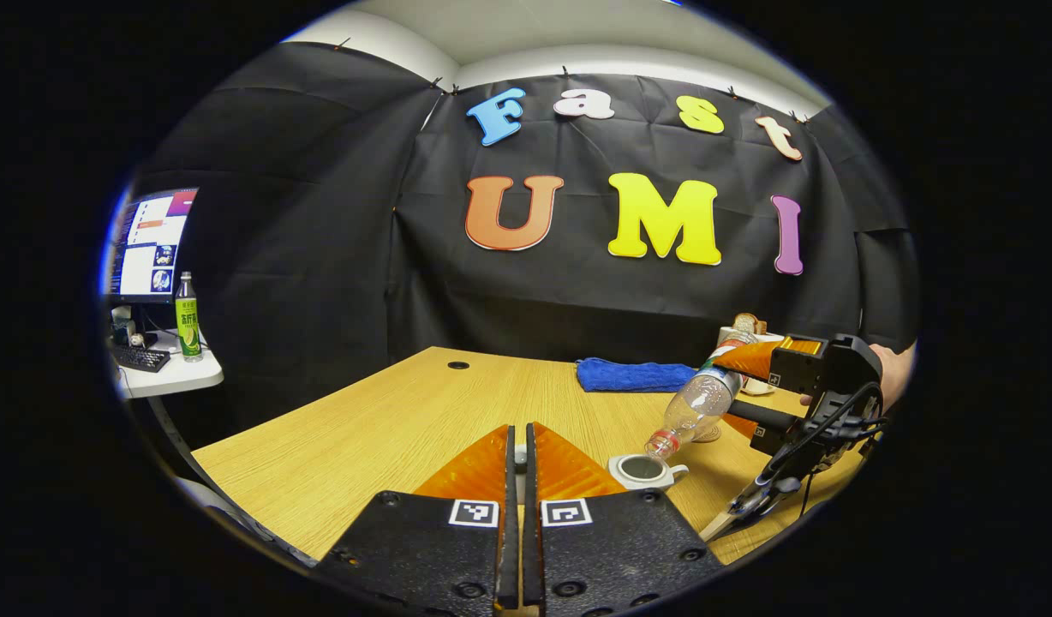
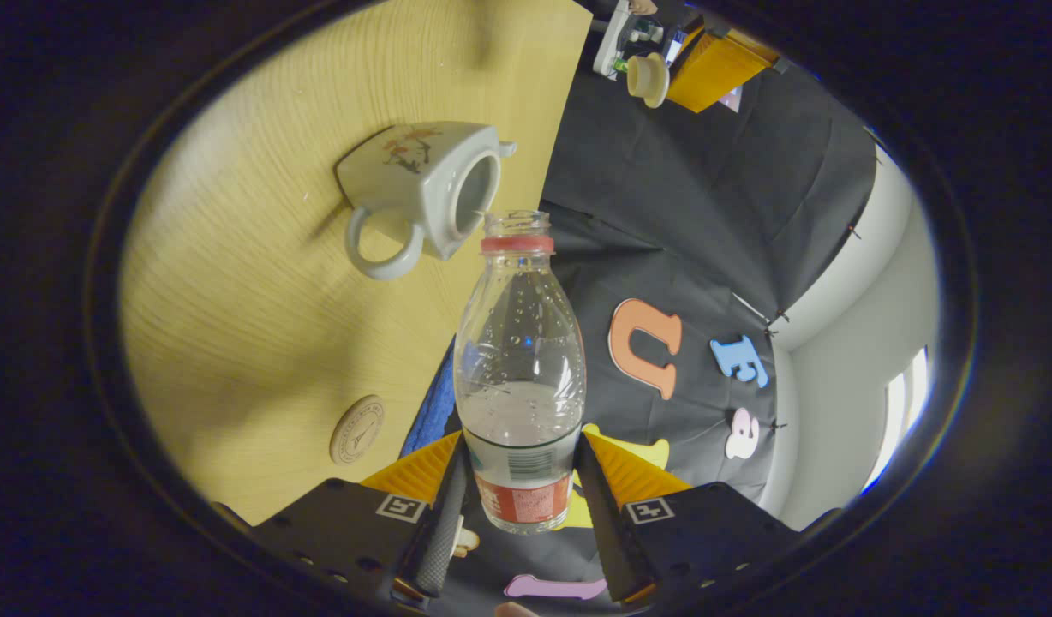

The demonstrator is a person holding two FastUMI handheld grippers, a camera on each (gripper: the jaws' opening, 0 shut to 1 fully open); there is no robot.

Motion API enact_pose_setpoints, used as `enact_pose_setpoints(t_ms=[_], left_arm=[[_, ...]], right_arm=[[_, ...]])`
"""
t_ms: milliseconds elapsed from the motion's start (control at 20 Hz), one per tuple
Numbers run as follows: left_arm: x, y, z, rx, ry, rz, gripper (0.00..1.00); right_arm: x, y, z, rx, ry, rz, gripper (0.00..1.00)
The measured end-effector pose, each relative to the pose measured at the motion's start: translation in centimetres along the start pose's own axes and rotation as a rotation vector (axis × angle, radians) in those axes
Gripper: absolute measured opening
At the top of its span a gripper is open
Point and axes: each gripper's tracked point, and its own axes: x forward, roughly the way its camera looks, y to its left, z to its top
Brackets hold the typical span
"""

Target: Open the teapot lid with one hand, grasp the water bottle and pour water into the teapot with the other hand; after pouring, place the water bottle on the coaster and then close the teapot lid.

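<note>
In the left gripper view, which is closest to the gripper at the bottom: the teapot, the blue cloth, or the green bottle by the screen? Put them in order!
1. White ceramic teapot, lid off, just right of the left gripper.
2. Folded blue cloth, farther back on the wooden table.
3. Green-labelled bottle, far left on the white side desk.

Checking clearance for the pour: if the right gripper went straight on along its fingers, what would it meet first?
Probably the teapot: the bottle held by the right gripper points its mouth at the teapot's open top, very close, though depth is unclear.
</note>
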Motion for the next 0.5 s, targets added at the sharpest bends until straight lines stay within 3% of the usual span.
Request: enact_pose_setpoints(t_ms=[500], left_arm=[[-0.01,0.03,-0.06,-0.001,0.0,-0.003,0.04]], right_arm=[[-0.01,-0.82,0.33,-0.065,-0.012,-0.013,0.7]])
